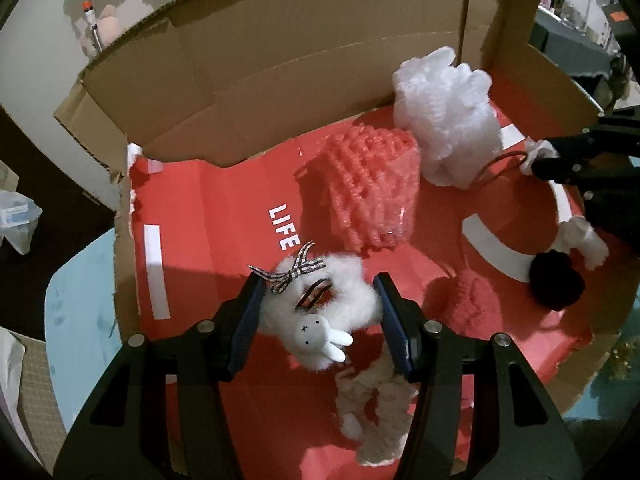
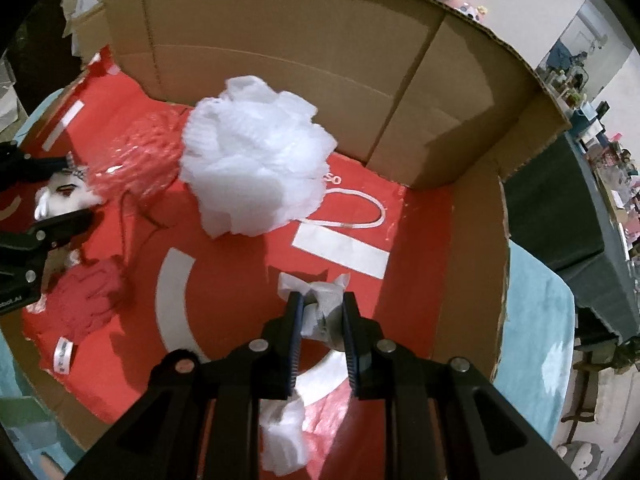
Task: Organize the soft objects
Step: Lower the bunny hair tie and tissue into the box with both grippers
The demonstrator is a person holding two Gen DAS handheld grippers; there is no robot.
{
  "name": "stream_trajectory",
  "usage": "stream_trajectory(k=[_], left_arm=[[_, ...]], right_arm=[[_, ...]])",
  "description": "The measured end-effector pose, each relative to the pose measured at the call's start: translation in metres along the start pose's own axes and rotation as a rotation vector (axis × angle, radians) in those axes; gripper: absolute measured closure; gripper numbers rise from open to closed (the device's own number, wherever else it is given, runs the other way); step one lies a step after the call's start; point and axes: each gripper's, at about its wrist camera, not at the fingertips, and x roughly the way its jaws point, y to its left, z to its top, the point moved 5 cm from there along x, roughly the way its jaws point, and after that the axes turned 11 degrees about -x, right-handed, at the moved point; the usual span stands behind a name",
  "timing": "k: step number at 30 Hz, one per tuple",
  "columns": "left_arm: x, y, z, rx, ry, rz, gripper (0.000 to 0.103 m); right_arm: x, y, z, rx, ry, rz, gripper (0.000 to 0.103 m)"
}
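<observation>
Through the left wrist camera, the left claw [image 1: 318, 308] is gripping a fluffy white scrunchie [image 1: 320, 304] with a checked bow and a small bunny charm, holding it just above the red floor of the cardboard box [image 1: 280, 60]. Lying in the box are one white mesh pouf [image 1: 444, 120], one pink mesh pouf [image 1: 368, 184], one red knitted piece [image 1: 468, 304] and one black pompom [image 1: 556, 284]; a beige plush piece [image 1: 376, 408] is hanging below the claw. To place the scrunchie well, I would judge it best to lower it onto bare red floor beside the pink pouf before letting go, so it is not dropped on top of others.

Through the right wrist camera, the right claw [image 2: 320, 316] is clamped shut on a white fabric piece [image 2: 316, 300], with more of it dangling underneath. It is hanging over the box floor, in front of the white pouf. Setting it in the open right corner looks sensible.
</observation>
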Motion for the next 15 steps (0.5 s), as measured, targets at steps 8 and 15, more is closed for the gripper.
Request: stream_trajectory(k=[8, 15], left_arm=[[0.014, 0.005, 0.005, -0.001, 0.009, 0.011, 0.049], [0.018, 0.010, 0.005, -0.014, 0.008, 0.007, 0.048]], right_arm=[[0.012, -0.011, -0.001, 0.002, 0.025, -0.017, 0.082], [0.015, -0.015, 0.000, -0.002, 0.032, -0.019, 0.081]])
